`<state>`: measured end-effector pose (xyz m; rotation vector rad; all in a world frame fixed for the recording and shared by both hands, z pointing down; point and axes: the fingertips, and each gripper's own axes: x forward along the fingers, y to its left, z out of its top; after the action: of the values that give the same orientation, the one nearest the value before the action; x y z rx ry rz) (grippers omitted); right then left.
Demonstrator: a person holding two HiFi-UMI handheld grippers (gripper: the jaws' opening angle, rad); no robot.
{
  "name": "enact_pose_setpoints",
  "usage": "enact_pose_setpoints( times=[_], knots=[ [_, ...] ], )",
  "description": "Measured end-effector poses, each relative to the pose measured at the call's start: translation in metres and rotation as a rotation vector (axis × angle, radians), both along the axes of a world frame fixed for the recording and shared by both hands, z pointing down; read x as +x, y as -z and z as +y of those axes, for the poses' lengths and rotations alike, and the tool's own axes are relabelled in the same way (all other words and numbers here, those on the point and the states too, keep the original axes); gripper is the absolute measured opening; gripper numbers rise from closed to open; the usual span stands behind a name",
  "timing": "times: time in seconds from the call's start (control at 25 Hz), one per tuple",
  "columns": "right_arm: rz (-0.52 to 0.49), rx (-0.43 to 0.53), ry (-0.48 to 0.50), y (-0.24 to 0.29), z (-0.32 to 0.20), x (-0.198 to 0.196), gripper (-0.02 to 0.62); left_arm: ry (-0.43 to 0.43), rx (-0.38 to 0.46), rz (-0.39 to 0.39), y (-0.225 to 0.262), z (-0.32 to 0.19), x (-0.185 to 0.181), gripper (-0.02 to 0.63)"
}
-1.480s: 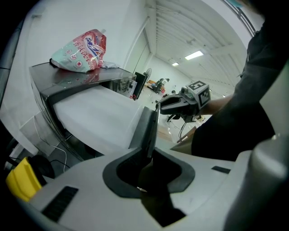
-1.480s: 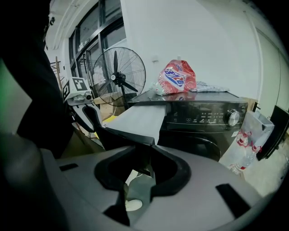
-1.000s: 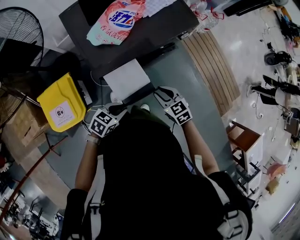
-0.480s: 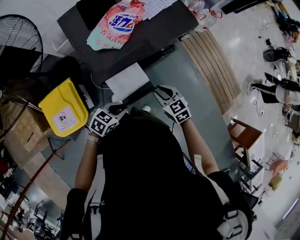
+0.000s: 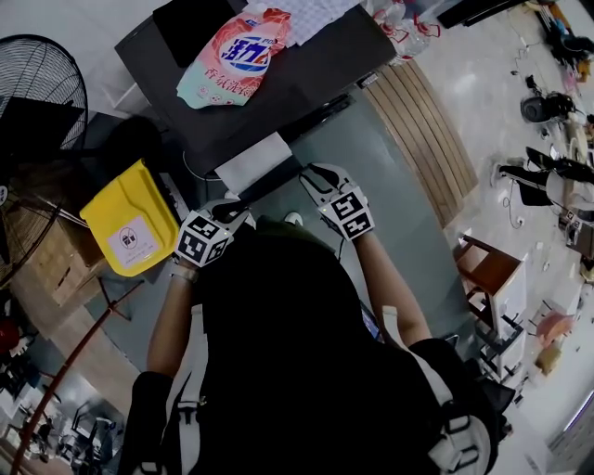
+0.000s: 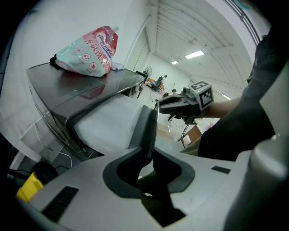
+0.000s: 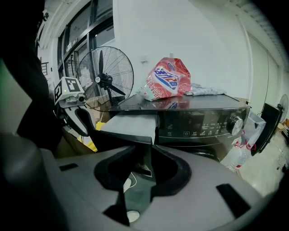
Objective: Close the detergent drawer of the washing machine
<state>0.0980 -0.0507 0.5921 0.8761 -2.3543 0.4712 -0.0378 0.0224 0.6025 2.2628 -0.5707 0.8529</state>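
Note:
The dark washing machine [image 5: 306,57] carries a pink detergent bag [image 5: 232,57] on its top. Its white detergent drawer [image 5: 251,158] sticks out towards me, with a dark front panel [image 5: 276,180]. My left gripper [image 5: 232,215] holds the panel's left end; in the left gripper view the panel's edge [image 6: 145,128] runs down between the jaws of that gripper [image 6: 146,155]. My right gripper [image 5: 318,181] holds the right end; in the right gripper view the panel's corner [image 7: 113,140] sits in the jaws of that gripper [image 7: 146,155], beside the control panel [image 7: 203,119].
A yellow bin [image 5: 130,218] stands left of the machine, with a floor fan [image 5: 42,83] and cardboard boxes [image 5: 46,250] beyond it. A slatted wooden board [image 5: 422,130] lies on the right. Water bottles [image 5: 404,23] stand by the machine's far right corner.
Both grippers have moved towards the machine with the drawer's front panel. Less of the white drawer shows than a second ago.

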Motion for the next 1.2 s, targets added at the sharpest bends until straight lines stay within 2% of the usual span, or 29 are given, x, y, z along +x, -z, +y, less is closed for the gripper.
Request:
enact_pose_setpoints(
  times=[0.6,1.2],
  knots=[
    [-0.005,0.021,-0.043,0.003,-0.030,-0.019,0.118,0.012,0.017,-0.008,0.002,-0.031,-0.020,0.080],
    [0.000,0.014,-0.119,0.003,-0.051,-0.034,0.119,0.079,0.033,-0.007,0.003,-0.054,-0.037,0.083]
  ],
)
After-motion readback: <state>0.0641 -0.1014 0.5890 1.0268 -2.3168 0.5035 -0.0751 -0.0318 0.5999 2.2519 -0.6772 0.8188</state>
